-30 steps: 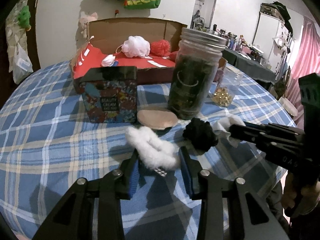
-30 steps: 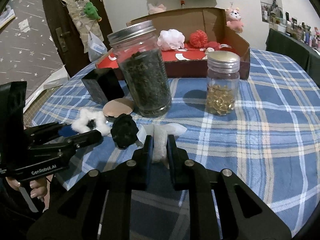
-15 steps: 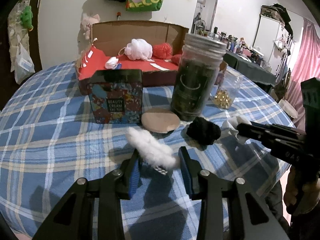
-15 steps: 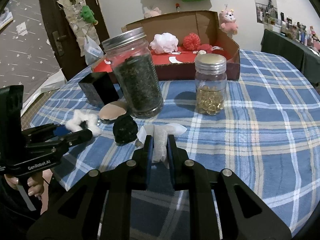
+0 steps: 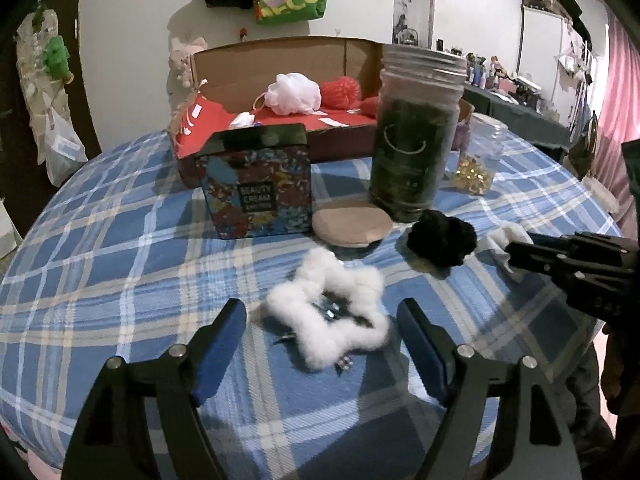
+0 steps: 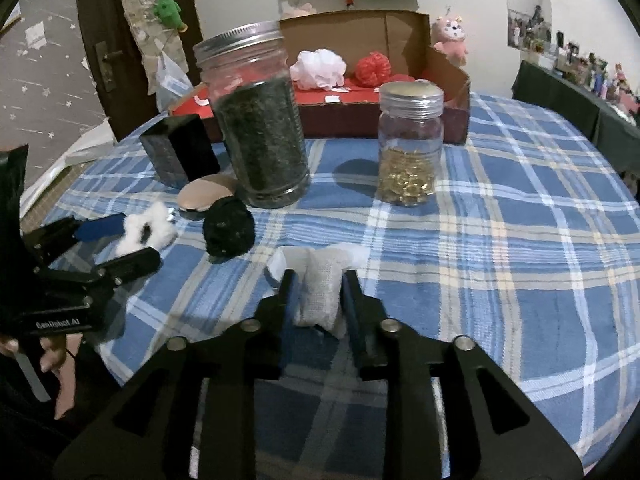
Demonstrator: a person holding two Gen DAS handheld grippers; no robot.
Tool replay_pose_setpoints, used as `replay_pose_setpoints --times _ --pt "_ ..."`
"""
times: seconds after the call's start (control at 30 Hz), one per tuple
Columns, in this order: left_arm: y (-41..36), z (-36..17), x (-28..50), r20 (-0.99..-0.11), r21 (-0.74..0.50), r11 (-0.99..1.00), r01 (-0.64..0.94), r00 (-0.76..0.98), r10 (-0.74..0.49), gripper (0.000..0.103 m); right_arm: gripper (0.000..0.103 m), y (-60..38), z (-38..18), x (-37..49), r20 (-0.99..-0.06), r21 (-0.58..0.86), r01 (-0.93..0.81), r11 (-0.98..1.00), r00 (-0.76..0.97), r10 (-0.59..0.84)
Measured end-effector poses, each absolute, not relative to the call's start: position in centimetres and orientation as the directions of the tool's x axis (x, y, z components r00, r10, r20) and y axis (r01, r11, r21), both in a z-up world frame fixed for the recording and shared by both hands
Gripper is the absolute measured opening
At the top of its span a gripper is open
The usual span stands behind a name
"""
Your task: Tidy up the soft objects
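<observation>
The left gripper [image 5: 322,328] stands wide apart over the blue plaid tablecloth [image 5: 120,260], its blue-padded fingers [image 5: 224,332] on either side of a fluffy white scrunchie [image 5: 326,316] that lies flat on the cloth, touching neither pad. The right gripper [image 6: 318,286] is pinched narrow on a folded white gauze cloth [image 6: 320,296], which bulges up between the two fingers while its far end rests on the table.

Just beyond the scrunchie sits a black pom-pom [image 5: 442,238], close to the white cloth and the right gripper's tips. Behind it lies a round beige pad [image 5: 352,226], touching the foot of a tall glass jar [image 6: 256,120] filled with dark leaves. A patterned beauty-cream box [image 5: 258,194] stands left of the pad, and a smaller jar [image 6: 410,140] of golden beads stands apart to the right. At the table's far side an open cardboard box [image 5: 280,60] with a red lining holds a white bath pouf [image 5: 294,94] and a red pouf [image 5: 340,92].
</observation>
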State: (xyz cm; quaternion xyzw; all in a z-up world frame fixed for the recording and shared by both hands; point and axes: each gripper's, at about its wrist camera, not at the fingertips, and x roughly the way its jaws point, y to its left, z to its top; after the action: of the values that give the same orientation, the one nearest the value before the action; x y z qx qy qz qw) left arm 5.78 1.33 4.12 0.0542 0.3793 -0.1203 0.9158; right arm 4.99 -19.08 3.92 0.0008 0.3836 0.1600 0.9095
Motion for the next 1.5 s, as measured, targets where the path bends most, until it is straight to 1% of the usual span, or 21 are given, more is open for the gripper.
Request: replay_pose_setpoints --times 0.03,0.07,0.1,0.23,0.3,0.33,0.37,0.4,0.43,0.47,0.53,0.63,0.9,1.3,1.5 --pt "1.4 4.1 6.0 -0.709 0.015 0.963 0.267 0.682 -0.179 0.083 0.062 -19.0 3.9 4.9 -0.699 0.109 -0.292 0.950 0.658 0.282" --pt "1.4 4.2 6.1 -0.709 0.020 0.962 0.273 0.682 -0.179 0.084 0.075 -18.8 3.9 4.7 -0.693 0.099 -0.299 0.949 0.663 0.282" --pt "1.4 4.2 6.3 -0.709 0.024 0.960 0.280 0.682 -0.180 0.084 0.080 -18.7 4.1 4.4 -0.677 0.095 -0.312 0.945 0.676 0.291" --pt "1.3 4.2 6.9 -0.719 0.033 0.953 0.300 0.670 -0.186 0.084 0.080 -18.5 4.1 4.2 -0.663 0.073 -0.302 0.951 0.698 0.272" --pt "1.1 3.9 7.3 -0.729 0.026 0.949 0.313 0.656 -0.196 0.083 0.079 -18.5 3.9 4.5 -0.662 0.078 -0.292 0.953 0.700 0.269" --pt "1.0 3.8 7.4 -0.734 0.023 0.946 0.324 0.648 -0.204 0.081 0.078 -18.5 3.9 4.5 -0.659 0.076 -0.292 0.953 0.703 0.268" --pt "0.8 3.7 7.5 -0.734 0.021 0.943 0.333 0.645 -0.211 0.072 0.076 -18.4 3.8 4.7 -0.658 0.072 -0.296 0.952 0.703 0.269" --pt "0.7 3.6 7.5 -0.733 0.020 0.940 0.340 0.645 -0.218 0.068 0.063 -18.3 3.6 4.7 -0.657 0.069 -0.301 0.951 0.704 0.270" --pt "0.6 3.6 7.4 -0.729 0.021 0.938 0.346 0.648 -0.223 0.065 0.044 -18.1 3.5 4.8 -0.658 0.065 -0.306 0.950 0.702 0.272" --pt "0.5 3.6 7.3 -0.722 0.022 0.934 0.356 0.652 -0.231 0.056 0.037 -17.9 3.3 4.9 -0.659 0.065 -0.312 0.948 0.699 0.276" --pt "0.4 3.6 7.2 -0.719 0.020 0.934 0.356 0.655 -0.234 0.056 0.020 -17.8 3.3 4.7 -0.644 0.063 -0.313 0.948 0.713 0.278" --pt "0.5 3.8 7.1 -0.719 0.002 0.937 0.348 0.652 -0.241 0.054 0.017 -18.2 3.9 4.5 -0.627 0.087 -0.317 0.945 0.719 0.299" --pt "0.4 5.5 6.4 -0.694 -0.008 0.935 0.355 0.671 -0.261 0.052 0.017 -18.8 5.5 4.1 -0.594 0.099 -0.319 0.943 0.741 0.313" --pt "1.5 8.8 6.9 -0.658 0.022 0.947 0.322 0.718 -0.228 0.052 0.017 -20.7 8.1 4.8 -0.558 0.072 -0.274 0.959 0.786 0.266" --pt "2.4 9.8 8.0 -0.654 0.032 0.954 0.298 0.728 -0.205 0.052 0.017 -21.5 9.2 5.8 -0.550 0.061 -0.255 0.965 0.798 0.245"
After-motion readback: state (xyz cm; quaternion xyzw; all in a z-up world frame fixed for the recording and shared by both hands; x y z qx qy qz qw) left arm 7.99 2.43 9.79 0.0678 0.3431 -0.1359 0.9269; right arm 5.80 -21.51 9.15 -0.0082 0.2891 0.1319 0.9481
